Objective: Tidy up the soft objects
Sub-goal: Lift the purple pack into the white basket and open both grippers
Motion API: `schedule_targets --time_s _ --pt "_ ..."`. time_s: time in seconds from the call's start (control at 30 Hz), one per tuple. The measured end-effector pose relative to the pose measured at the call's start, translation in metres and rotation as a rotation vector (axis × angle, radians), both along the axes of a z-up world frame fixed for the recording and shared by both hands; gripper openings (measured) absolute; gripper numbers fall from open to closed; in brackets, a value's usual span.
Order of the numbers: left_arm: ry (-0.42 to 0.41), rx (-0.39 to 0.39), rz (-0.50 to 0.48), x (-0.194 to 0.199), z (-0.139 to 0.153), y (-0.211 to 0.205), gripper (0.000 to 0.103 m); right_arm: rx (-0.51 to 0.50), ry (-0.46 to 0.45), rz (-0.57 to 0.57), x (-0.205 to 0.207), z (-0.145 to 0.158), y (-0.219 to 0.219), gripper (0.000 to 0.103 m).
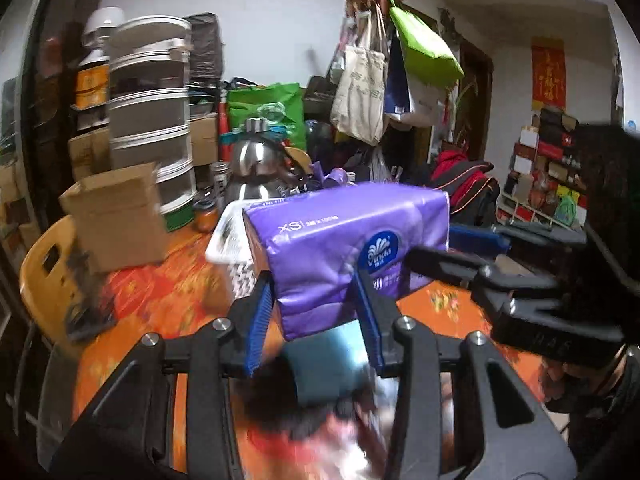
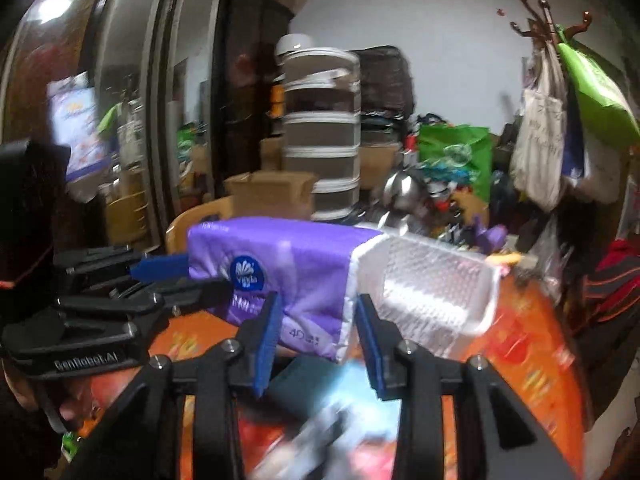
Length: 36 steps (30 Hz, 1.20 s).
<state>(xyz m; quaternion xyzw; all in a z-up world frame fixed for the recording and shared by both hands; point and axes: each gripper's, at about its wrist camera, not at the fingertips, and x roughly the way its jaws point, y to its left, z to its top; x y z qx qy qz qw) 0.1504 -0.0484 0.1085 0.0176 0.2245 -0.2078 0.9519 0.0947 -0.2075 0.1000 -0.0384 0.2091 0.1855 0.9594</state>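
A purple soft tissue pack (image 1: pixel 340 232) hangs in the air above the table, held at both ends. In the left wrist view my left gripper (image 1: pixel 314 292) is shut on its near end, the blue pads pressing into the wrapper. My right gripper (image 1: pixel 440 248) clamps the pack's right end. In the right wrist view my right gripper (image 2: pixel 318 312) pinches one end of the tissue pack (image 2: pixel 288 256), and my left gripper (image 2: pixel 204 276) bites the other end from the left. A white perforated basket (image 2: pixel 432 288) stands just behind the pack. Blurred teal and dark soft items (image 1: pixel 320 368) lie below.
The table (image 1: pixel 160 296) wears an orange floral cloth. On it stand a cardboard box (image 1: pixel 116 220), a steel kettle (image 1: pixel 256 164) and a tiered grey container (image 1: pixel 152 112). A yellow chair (image 1: pixel 44 272) sits at the left edge. Bags hang from a coat rack (image 1: pixel 380 80).
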Motion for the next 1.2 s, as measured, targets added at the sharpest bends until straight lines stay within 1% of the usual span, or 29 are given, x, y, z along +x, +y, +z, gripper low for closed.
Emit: schedule_targets --time_s 0.07,0.13,0.17,0.23,0.27,0.33,0.37,0.43,0.5,0.53,0.63,0.7,0.77,0.8,0.83,0.9,0.97,1.0,1.03,1.13,1.2 --pt "0.025 -0.009 -0.017 0.036 0.008 -0.012 0.038 0.003 0.017 -0.027 0.035 0.011 -0.014 0.037" --pt "0.045 -0.002 -0.032 0.071 0.011 -0.023 0.038 0.01 0.068 -0.041 0.068 0.015 -0.026 0.036" --pt "0.071 -0.013 -0.043 0.089 0.01 -0.027 0.038 0.017 0.087 -0.05 0.086 0.015 -0.032 0.037" --pt "0.109 -0.025 -0.053 0.124 0.005 -0.034 0.038 0.001 0.117 -0.067 0.117 0.008 -0.039 0.036" --pt "0.142 -0.027 -0.053 0.145 0.0 -0.038 0.038 0.004 0.13 -0.076 0.128 0.005 -0.042 0.036" --pt "0.191 -0.023 -0.044 0.174 -0.011 -0.046 0.039 0.013 0.196 -0.086 0.158 -0.008 -0.047 0.036" --pt "0.225 -0.009 -0.034 0.193 -0.018 -0.051 0.039 0.012 0.221 -0.088 0.173 -0.017 -0.049 0.036" --pt "0.287 -0.015 -0.014 0.22 -0.032 -0.053 0.039 0.029 0.29 -0.089 0.2 -0.039 -0.052 0.036" --pt "0.346 -0.014 0.014 0.246 -0.047 -0.059 0.039 0.043 0.323 -0.091 0.212 -0.057 -0.054 0.036" --pt "0.365 -0.014 0.028 0.253 -0.054 -0.06 0.039 0.044 0.336 -0.086 0.216 -0.063 -0.053 0.036" --pt "0.415 0.004 0.068 0.27 -0.065 -0.061 0.043 0.05 0.337 -0.093 0.225 -0.069 -0.053 0.036" --pt "0.431 -0.023 0.104 0.275 -0.07 -0.053 0.052 0.041 0.315 -0.123 0.225 -0.061 -0.058 0.036" --pt "0.427 -0.041 0.131 0.275 -0.068 -0.045 0.076 0.044 0.303 -0.162 0.222 -0.054 -0.066 0.039" --pt "0.409 -0.044 0.139 0.272 -0.064 -0.041 0.079 0.063 0.303 -0.164 0.219 -0.052 -0.071 0.046" --pt "0.389 -0.04 0.147 0.27 -0.061 -0.037 0.08 0.068 0.305 -0.167 0.218 -0.051 -0.076 0.055" --pt "0.344 -0.053 0.166 0.259 -0.05 -0.027 0.082 0.061 0.307 -0.188 0.215 -0.053 -0.082 0.063" --pt "0.337 -0.079 0.173 0.25 -0.045 -0.015 0.09 0.077 0.327 -0.205 0.213 -0.057 -0.09 0.063" --pt "0.331 -0.082 0.182 0.245 -0.043 -0.012 0.09 0.092 0.33 -0.207 0.211 -0.058 -0.094 0.063" --pt "0.332 -0.066 0.195 0.241 -0.042 -0.01 0.09 0.098 0.325 -0.217 0.209 -0.059 -0.096 0.063" --pt "0.323 -0.027 0.202 0.23 -0.041 -0.007 0.09 0.067 0.326 -0.244 0.203 -0.062 -0.097 0.064" --pt "0.327 -0.009 0.23 0.221 -0.042 -0.002 0.09 0.052 0.328 -0.256 0.196 -0.063 -0.095 0.064"
